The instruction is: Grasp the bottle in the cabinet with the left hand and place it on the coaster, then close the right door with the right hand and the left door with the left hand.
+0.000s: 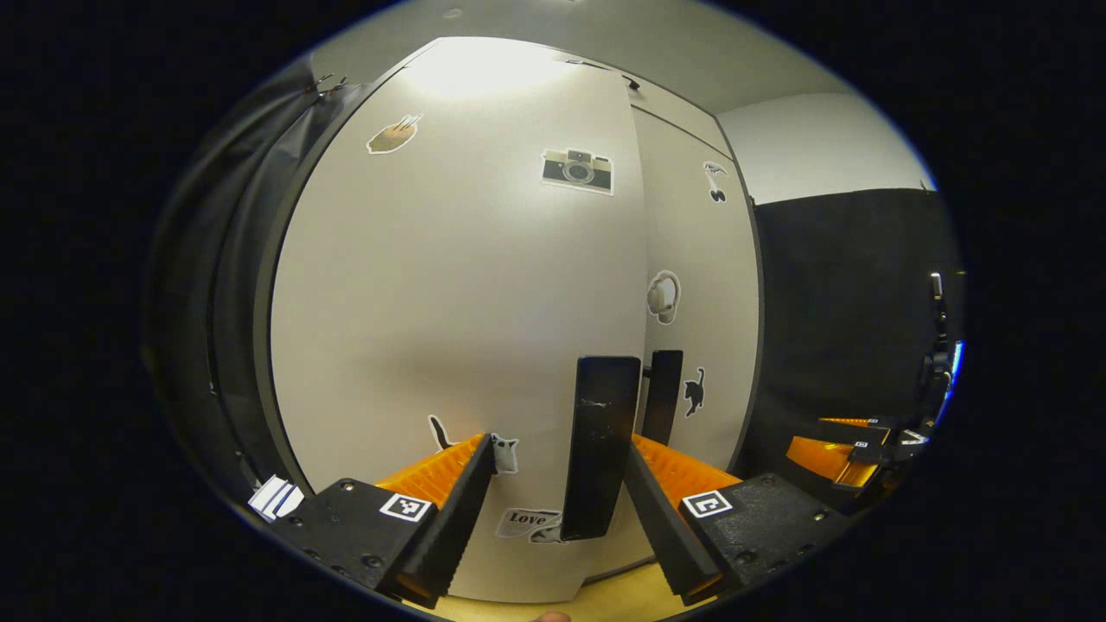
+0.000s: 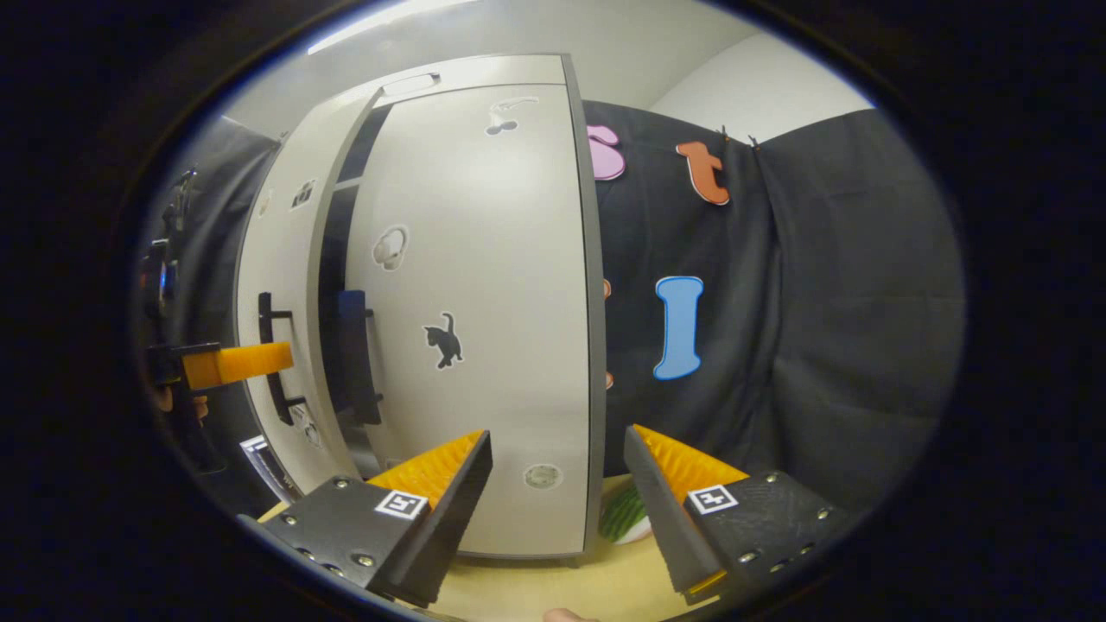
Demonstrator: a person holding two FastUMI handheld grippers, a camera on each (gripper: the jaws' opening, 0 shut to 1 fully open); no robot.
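Left gripper view: faces the cabinet (image 1: 536, 285) close up, left door (image 1: 449, 302) nearly shut, its dark handle (image 1: 598, 449) upright between the spread fingers of the left gripper (image 1: 557, 484), released, nothing pinched. Right door (image 1: 700, 302) beside it, own handle (image 1: 664, 396) just past the first. Stickers across both doors: a camera (image 1: 577, 170) high up, a cat (image 1: 694, 390) near the handles. Right gripper (image 1: 842, 453) off to the right of the cabinet, low, against the black cloth.

Right gripper view: right gripper (image 2: 557, 484) also released, fingers apart, pointed at the cabinet's right door (image 2: 475, 328). Dark gap between the doors. Left gripper (image 2: 238, 364) at the left door's handle (image 2: 275, 358). Something green-striped (image 2: 624, 516) low on the wooden tabletop (image 2: 553, 587) by the cabinet's right corner, partly hidden. Bottle and coaster: cannot tell where.
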